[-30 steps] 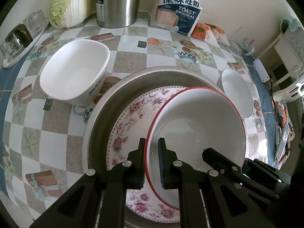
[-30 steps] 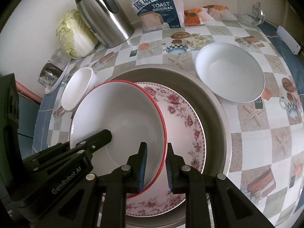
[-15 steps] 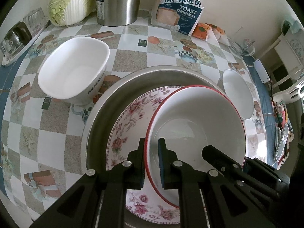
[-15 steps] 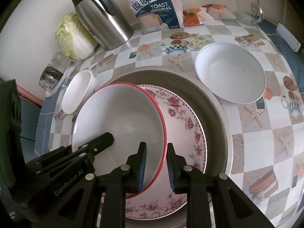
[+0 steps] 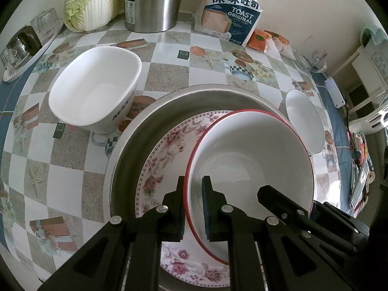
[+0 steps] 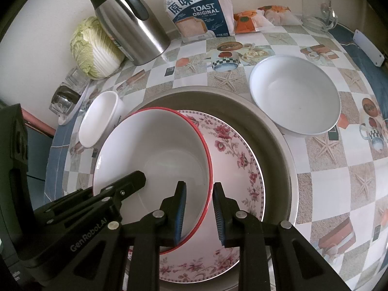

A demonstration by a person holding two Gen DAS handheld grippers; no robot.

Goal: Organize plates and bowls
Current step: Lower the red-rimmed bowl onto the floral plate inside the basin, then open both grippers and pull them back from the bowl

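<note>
A white bowl with a red rim [image 5: 254, 160] [image 6: 150, 150] lies on a floral plate [image 5: 167, 169] [image 6: 232, 160] inside a wide metal basin [image 5: 135, 145] [image 6: 274, 145]. My left gripper [image 5: 192, 181] is shut on the bowl's near-left rim. My right gripper [image 6: 198, 186] straddles the opposite rim, its jaws slightly apart and not pressing on it. Each gripper shows in the other's view as a black finger [image 5: 278, 198] [image 6: 126, 184] over the bowl. A white squarish bowl [image 5: 97, 92] [image 6: 99, 118] stands left of the basin. On its right is a wide white bowl [image 5: 305, 123] [image 6: 293, 97].
Along the wall at the back stand a steel kettle [image 5: 152, 2] [image 6: 131, 24], a cabbage [image 5: 92, 0] [image 6: 94, 48], a bag of toast [image 5: 232, 12] [image 6: 198, 12] and orange packets [image 6: 247, 19]. Glasses on a small tray [image 5: 19, 46] occupy the far left corner of the checked tablecloth.
The right gripper's jaws have widened a little around the bowl's rim. Both hands and the bowl stay where they were.
</note>
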